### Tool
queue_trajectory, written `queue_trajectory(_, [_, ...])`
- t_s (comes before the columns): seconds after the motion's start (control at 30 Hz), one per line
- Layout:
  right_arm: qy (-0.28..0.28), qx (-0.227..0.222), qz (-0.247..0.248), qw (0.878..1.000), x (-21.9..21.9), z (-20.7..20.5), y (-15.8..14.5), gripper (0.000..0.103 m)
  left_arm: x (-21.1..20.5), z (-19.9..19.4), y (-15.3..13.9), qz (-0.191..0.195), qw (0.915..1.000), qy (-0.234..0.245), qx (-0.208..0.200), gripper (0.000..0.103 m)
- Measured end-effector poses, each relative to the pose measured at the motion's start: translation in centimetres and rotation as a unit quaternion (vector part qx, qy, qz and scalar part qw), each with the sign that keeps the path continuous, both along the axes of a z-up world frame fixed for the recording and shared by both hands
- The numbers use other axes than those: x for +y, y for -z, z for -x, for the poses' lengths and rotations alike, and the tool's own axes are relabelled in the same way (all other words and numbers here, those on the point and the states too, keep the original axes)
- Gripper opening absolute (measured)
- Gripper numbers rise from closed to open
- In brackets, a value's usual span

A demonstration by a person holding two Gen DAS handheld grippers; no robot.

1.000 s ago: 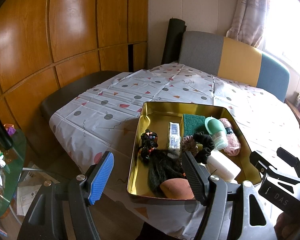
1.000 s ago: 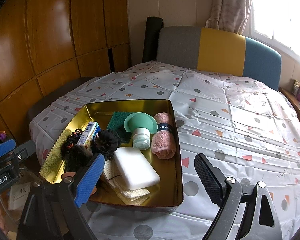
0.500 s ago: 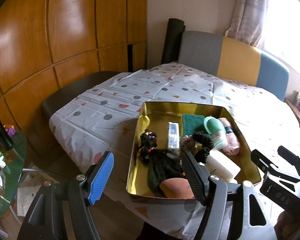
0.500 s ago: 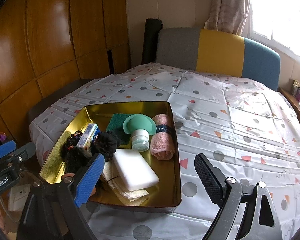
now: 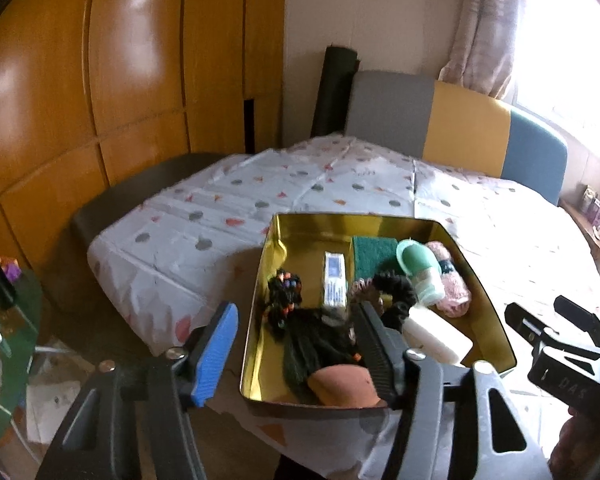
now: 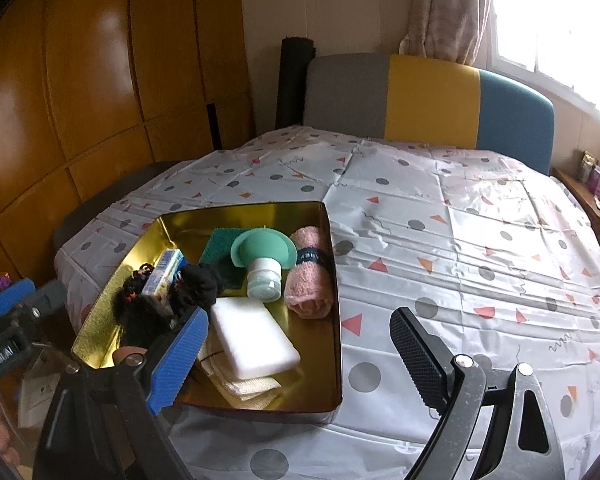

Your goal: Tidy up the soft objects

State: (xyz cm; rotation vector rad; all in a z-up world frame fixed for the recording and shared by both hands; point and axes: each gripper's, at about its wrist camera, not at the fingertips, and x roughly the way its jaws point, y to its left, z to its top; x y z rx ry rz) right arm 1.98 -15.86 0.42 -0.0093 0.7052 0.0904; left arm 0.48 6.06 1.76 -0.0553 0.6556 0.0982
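A gold metal tray (image 6: 336,304) (image 5: 482,292) sits at the near left edge of a table with a patterned white cloth. In it lie a rolled pink towel (image 6: 310,280) (image 5: 452,280), a white sponge block (image 6: 254,338) (image 5: 436,338), a folded cream cloth (image 6: 244,386), a green scrub pad (image 6: 216,246), a mint silicone bottle (image 6: 262,256), black scrunchies (image 6: 198,282) (image 5: 396,290) and a brown pad (image 5: 342,384). My left gripper (image 5: 296,344) is open, short of the tray's near left corner. My right gripper (image 6: 300,360) is open, above the tray's near right corner.
A grey, yellow and blue bench back (image 6: 428,100) stands behind the table. Wood panelling (image 6: 100,80) fills the left wall. A green glass side table (image 5: 8,320) with clutter stands low at the left. A window (image 6: 560,20) glares at the upper right.
Both grippers have drawn back and lifted slightly, so the tray sits a little farther away. Both stay open and nothing in the tray has moved.
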Motion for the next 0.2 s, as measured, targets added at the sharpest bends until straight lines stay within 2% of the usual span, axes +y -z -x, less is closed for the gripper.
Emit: queue_trajectory(0.2, [0.004,-0.002,-0.002,1.0,-0.78,-0.23,-0.13,0.093,-0.5,-0.32,-0.62,-0.006,0.9999,0.007,-0.005,0.054])
